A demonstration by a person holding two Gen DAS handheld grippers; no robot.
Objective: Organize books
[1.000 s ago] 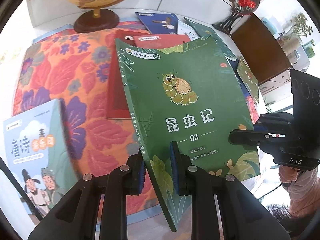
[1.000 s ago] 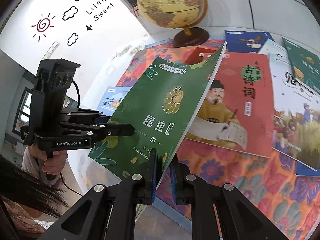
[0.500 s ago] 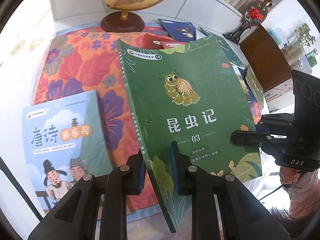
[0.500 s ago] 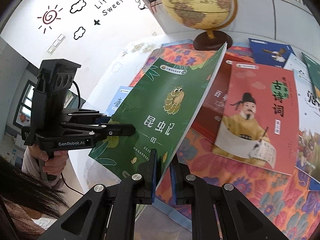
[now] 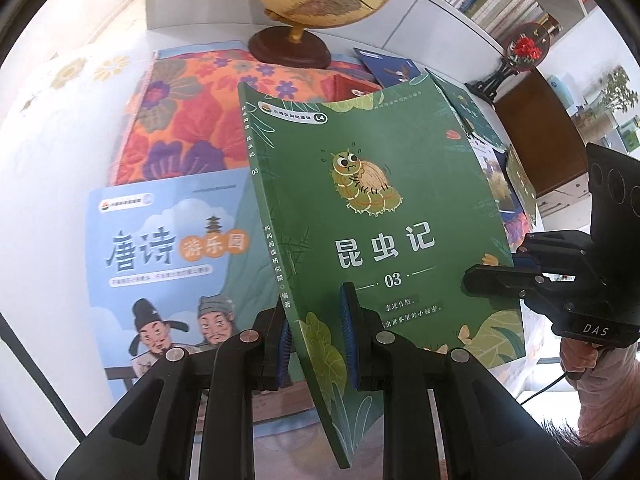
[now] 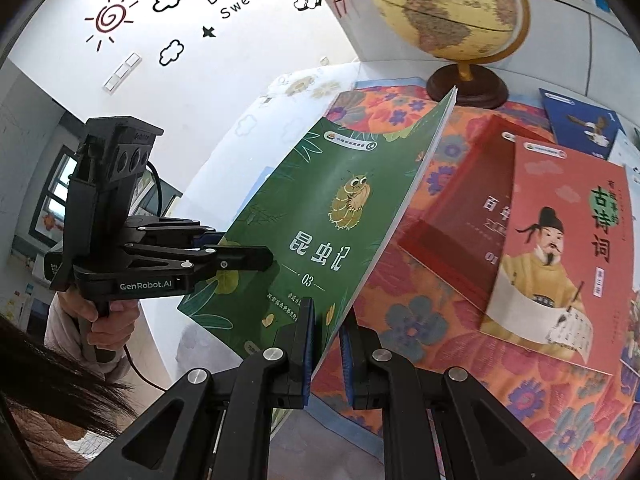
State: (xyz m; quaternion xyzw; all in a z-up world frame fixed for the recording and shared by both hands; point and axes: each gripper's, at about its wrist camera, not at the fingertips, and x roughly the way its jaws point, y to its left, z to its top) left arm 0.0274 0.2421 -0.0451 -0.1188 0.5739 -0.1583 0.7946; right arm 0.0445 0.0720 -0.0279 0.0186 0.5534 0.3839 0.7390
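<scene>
A green book with a caterpillar on its cover [image 5: 372,208] is held up in the air above the table, tilted. My left gripper [image 5: 316,336] is shut on its spine-side lower edge. My right gripper [image 6: 326,340] is shut on its opposite lower edge; the book also shows in the right wrist view [image 6: 340,220]. A light blue book with two cartoon men [image 5: 168,264] lies flat to the left, under the green book. A red-orange book with a man in yellow robes [image 6: 560,256] lies on a darker red book [image 6: 460,216] to the right.
A globe on a brown base [image 5: 292,46] stands at the back on a floral cloth [image 5: 192,120]. A dark blue book [image 6: 580,124] and more books lie at the far right. A black stand with a red ornament [image 5: 520,52] is at the back right.
Both grippers have carried the green book to the left, over the light blue book, which now shows larger. The red books lie further to the right of it.
</scene>
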